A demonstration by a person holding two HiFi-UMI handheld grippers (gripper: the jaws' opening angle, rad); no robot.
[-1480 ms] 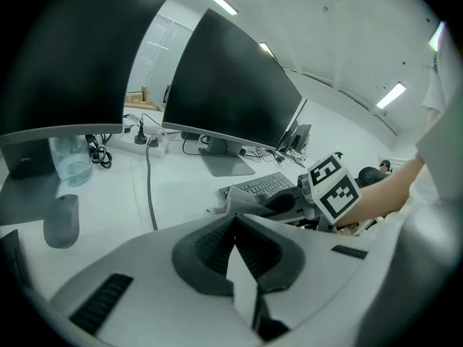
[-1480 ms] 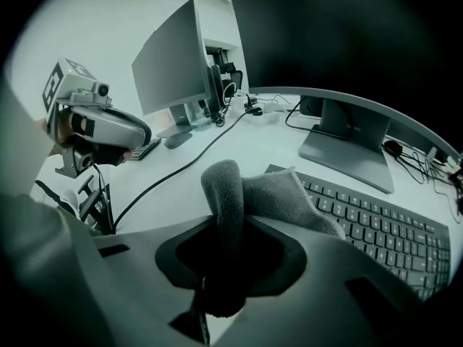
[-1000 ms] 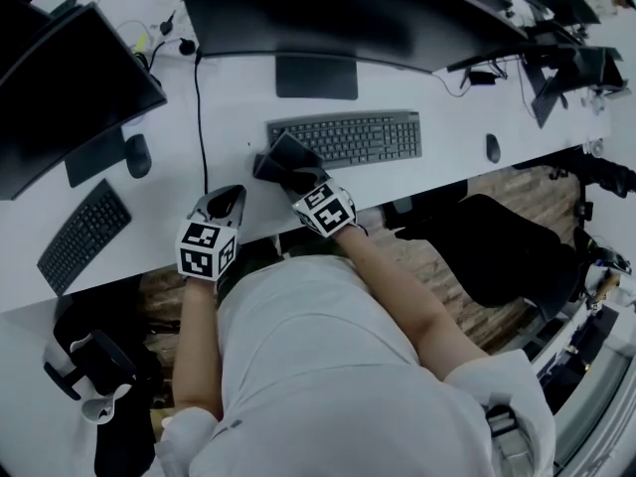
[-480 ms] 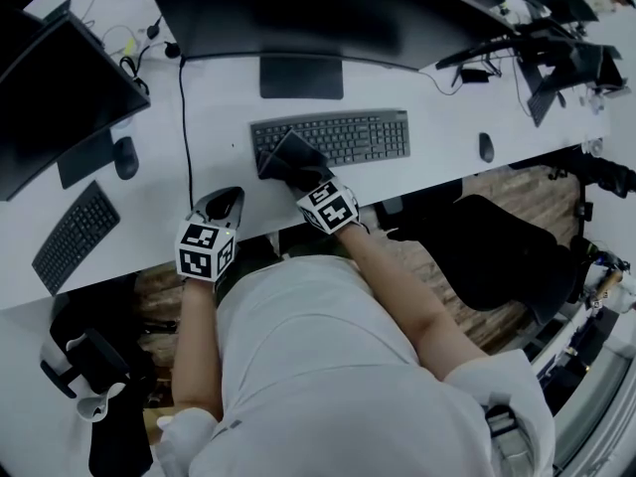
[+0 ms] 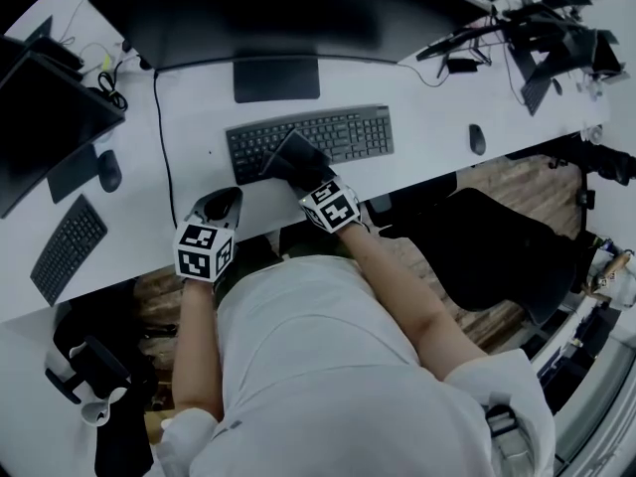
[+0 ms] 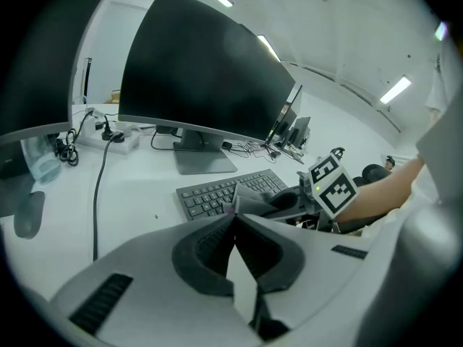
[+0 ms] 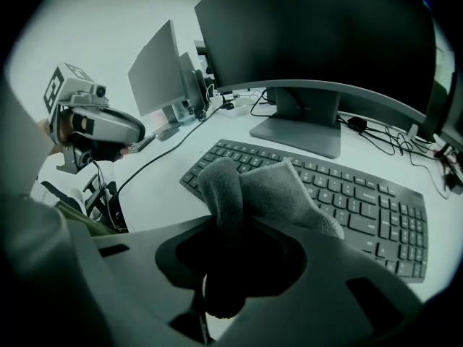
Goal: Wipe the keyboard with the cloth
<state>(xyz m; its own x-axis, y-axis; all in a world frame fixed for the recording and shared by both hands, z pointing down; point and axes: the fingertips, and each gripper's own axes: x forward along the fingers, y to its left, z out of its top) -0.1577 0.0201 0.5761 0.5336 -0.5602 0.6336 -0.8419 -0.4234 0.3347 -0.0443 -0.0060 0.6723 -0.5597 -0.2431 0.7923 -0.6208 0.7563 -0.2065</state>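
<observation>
A dark grey keyboard (image 5: 343, 132) lies on the white desk in front of the big monitor. My right gripper (image 5: 301, 175) is shut on a grey cloth (image 5: 291, 153), which rests on the left part of the keys. In the right gripper view the cloth (image 7: 271, 190) bunches up out of the jaws over the keyboard (image 7: 369, 204). My left gripper (image 5: 227, 200) sits by the desk's near edge, left of the keyboard, shut and empty. Its closed jaws (image 6: 233, 217) point towards the keyboard (image 6: 210, 196) and cloth (image 6: 251, 196).
A monitor stand (image 5: 276, 76) stands just behind the keyboard, and a black cable (image 5: 159, 132) runs down the desk to its left. A mouse (image 5: 476, 139) lies right of it. A second keyboard (image 5: 66, 249) and mouse (image 5: 109, 170) lie far left. An office chair (image 5: 487, 246) stands right.
The right gripper has slid the cloth from the keyboard's left end rightwards onto the keys. The left gripper has stayed where it was.
</observation>
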